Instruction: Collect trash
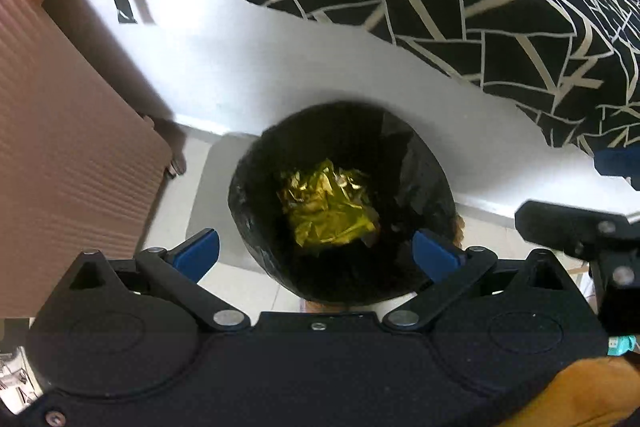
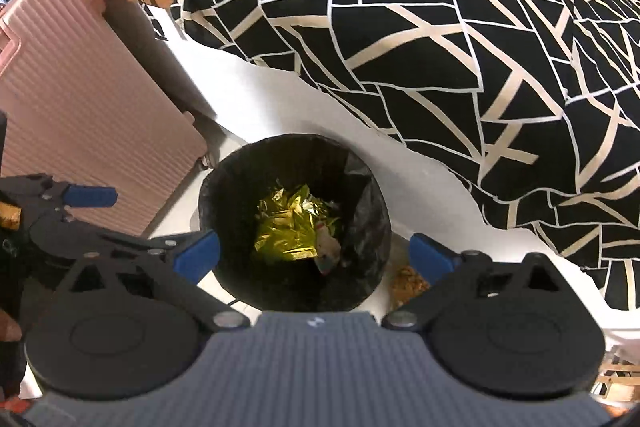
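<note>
Hanging over the bin point(image 1: 340, 203), the left gripper point(image 1: 318, 253) has its fingers spread wide with nothing between them. The right gripper point(image 2: 314, 255) is just beside it above the same bin, likewise released and empty. A crumpled gold wrapper point(image 2: 290, 227) lies at the bottom of the bin. The bed point(image 2: 440, 27) rises just behind the bin, the pink suitcase point(image 2: 80, 115) to its left.

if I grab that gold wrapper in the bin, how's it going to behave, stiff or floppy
Probably floppy and crinkly: the gold wrapper lies crumpled in sharp shiny folds at the bottom of the lined bin. It looks thin, so likely very light. The glossy foil may slip between pads, so pinch a raised fold.
</note>
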